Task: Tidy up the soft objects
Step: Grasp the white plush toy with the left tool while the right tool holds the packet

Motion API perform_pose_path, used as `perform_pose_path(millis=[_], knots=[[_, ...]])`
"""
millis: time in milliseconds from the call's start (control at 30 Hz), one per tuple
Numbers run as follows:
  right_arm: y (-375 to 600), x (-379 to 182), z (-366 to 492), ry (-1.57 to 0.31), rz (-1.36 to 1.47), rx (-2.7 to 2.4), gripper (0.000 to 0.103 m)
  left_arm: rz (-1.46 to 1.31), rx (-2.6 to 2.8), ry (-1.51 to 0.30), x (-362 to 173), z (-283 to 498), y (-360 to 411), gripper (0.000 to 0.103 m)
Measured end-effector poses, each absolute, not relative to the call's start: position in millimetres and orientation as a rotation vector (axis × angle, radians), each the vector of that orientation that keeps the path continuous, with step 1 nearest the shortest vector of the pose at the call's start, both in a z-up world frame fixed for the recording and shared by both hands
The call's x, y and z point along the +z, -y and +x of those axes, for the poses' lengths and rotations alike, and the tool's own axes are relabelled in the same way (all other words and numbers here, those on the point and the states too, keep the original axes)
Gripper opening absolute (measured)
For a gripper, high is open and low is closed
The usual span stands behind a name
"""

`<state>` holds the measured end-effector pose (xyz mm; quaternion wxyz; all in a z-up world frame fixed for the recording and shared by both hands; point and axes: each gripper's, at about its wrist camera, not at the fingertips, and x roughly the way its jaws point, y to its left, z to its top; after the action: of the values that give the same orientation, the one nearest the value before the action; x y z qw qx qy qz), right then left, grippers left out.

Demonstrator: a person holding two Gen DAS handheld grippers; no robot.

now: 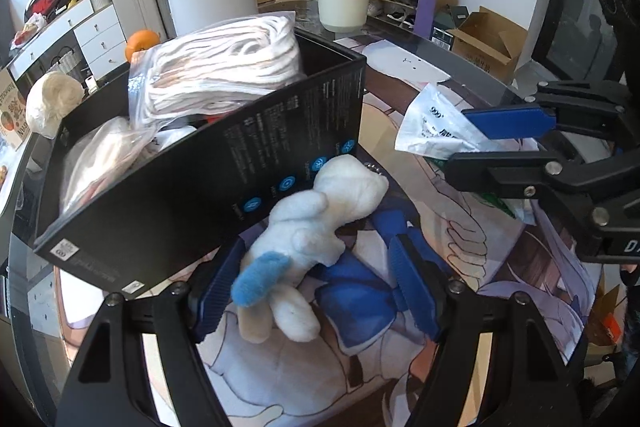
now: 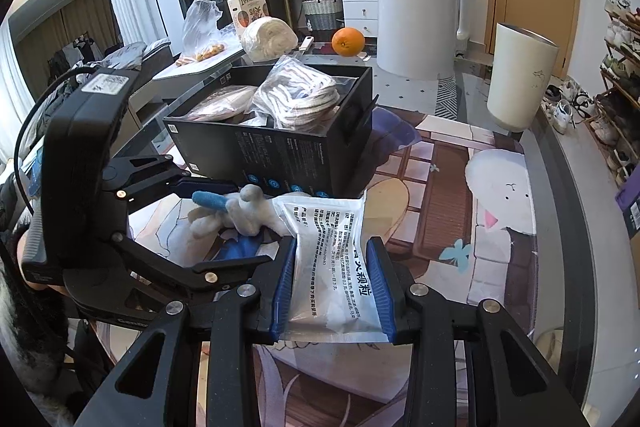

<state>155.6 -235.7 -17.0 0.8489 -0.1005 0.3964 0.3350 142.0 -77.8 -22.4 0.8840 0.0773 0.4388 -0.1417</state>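
A white plush toy (image 1: 320,227) with a blue ear lies on the printed mat, against the front wall of a black box (image 1: 200,167). My left gripper (image 1: 316,241) straddles the toy. Its left pad is by the blue ear and its right pad stands clear, so it is open. The box (image 2: 272,147) holds bagged white cord (image 2: 296,99) and another bagged soft bundle (image 2: 224,103). My right gripper (image 2: 334,243) is shut on a silvery printed sachet (image 2: 332,275), held just right of the plush toy (image 2: 244,211). In the left wrist view the right gripper (image 1: 456,139) holds the sachet (image 1: 428,127) above the mat.
Behind the box stand a white kettle (image 2: 420,11), an orange (image 2: 348,42) and a wrapped white roll (image 2: 268,39). A cream cup (image 2: 520,75) stands at the right rear of the table. The table's round edge (image 2: 568,187) curves along the right, with a shoe rack (image 2: 620,75) beyond.
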Motion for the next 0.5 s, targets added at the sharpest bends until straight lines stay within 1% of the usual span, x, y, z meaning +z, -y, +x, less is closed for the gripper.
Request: perform_pose_path(millis=[33, 67, 100, 233, 500], knots=[[236.4, -16.9, 156.1, -0.835, -0.210, 0.705, 0.036, 0.158, -0.297, -0.907, -22.1, 141.5, 77.7, 0.064], [236.9, -16.7, 156.6, -0.835, -0.209, 0.704, 0.036, 0.152, -0.297, -0.902, -21.7, 141.4, 77.2, 0.053], [237.3, -16.8, 156.6, -0.836, -0.208, 0.703, 0.036, 0.146, -0.293, -0.897, -21.1, 141.4, 76.6, 0.047], [237.4, -16.6, 156.2, -0.835, -0.209, 0.702, 0.035, 0.148, -0.293, -0.886, -20.6, 137.6, 75.3, 0.043], [233.9, -10.4, 151.3, -0.811, -0.218, 0.707, 0.036, 0.122, -0.290, -0.840, -14.4, 118.8, 64.3, 0.042]])
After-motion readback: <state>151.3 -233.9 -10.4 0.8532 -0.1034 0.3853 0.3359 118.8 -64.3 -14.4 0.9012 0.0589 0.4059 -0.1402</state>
